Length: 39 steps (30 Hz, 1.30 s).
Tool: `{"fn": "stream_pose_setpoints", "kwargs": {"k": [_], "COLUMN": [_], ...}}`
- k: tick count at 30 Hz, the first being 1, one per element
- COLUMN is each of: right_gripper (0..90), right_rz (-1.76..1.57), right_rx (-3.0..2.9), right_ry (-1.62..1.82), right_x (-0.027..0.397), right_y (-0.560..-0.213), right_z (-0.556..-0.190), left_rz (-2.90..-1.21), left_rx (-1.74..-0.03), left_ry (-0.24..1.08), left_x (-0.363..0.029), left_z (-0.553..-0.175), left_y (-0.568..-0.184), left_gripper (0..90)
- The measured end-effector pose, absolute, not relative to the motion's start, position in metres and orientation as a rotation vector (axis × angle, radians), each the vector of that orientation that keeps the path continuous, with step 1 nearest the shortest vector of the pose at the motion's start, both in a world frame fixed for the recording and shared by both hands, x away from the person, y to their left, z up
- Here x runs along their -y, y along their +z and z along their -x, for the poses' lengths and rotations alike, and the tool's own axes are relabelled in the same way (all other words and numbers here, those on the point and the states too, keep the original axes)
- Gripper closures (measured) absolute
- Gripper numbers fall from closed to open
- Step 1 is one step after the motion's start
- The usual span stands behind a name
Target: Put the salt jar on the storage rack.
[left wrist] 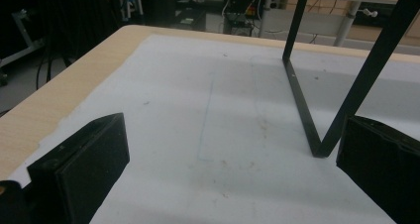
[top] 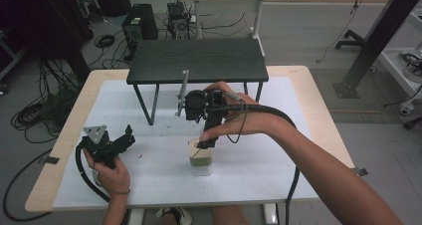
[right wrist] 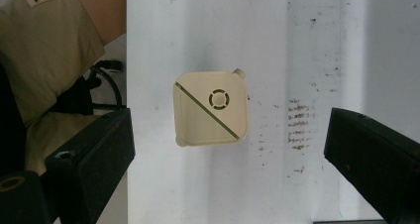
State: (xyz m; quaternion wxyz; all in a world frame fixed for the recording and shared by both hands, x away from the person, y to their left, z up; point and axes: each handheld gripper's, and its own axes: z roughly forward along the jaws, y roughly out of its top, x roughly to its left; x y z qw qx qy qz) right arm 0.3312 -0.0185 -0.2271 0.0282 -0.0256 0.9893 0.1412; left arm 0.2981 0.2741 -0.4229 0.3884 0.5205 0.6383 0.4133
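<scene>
**Right gripper poised over a small lidded container, nothing held yet**

Nearest me, at the left of the table, my left gripper [top: 119, 141] rests low on the white mat [top: 149, 170]. Its own view shows the jaws wide apart with only bare mat between them, and the black leg of the small shelf [left wrist: 302, 105] ahead.

A little farther in, near the middle of the mat, stands the cream square container [top: 200, 157], clear-walled below its lid. My right gripper [top: 208, 141] hangs directly above it, pointing down. From its view the jaws are spread well apart, and the container's lid [right wrist: 210, 109] sits between them but untouched, with a round vent at centre and a dark diagonal line across it.

I judge it light, rigid plastic, smooth enough to slip. I would close on two opposite flat sides just under the lid, avoiding the corner tabs, and squeeze gently so the thin walls don't flex.

Beyond, the black shelf [top: 199, 60] stands at the far side.
</scene>
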Motion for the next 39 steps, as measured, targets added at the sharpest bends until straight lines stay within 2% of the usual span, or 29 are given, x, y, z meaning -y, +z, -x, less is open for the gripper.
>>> {"fn": "stream_pose_setpoints", "kwargs": {"k": [28, 39], "right_gripper": [5.5, 5.3], "right_rz": [0.096, 0.105], "right_rx": [-3.039, -3.052], "right_ry": [0.43, 0.406], "right_x": [0.014, 0.01], "right_y": [-0.225, -0.239], "right_z": [-0.331, -0.335], "left_rz": [-1.327, -1.314], "left_rx": [-1.623, -1.627], "left_ry": [1.05, 1.045], "left_x": [-0.274, -0.275], "left_z": [-0.298, -0.298], "left_y": [-0.423, -0.423], "left_gripper": [0.2, 0.2]}}
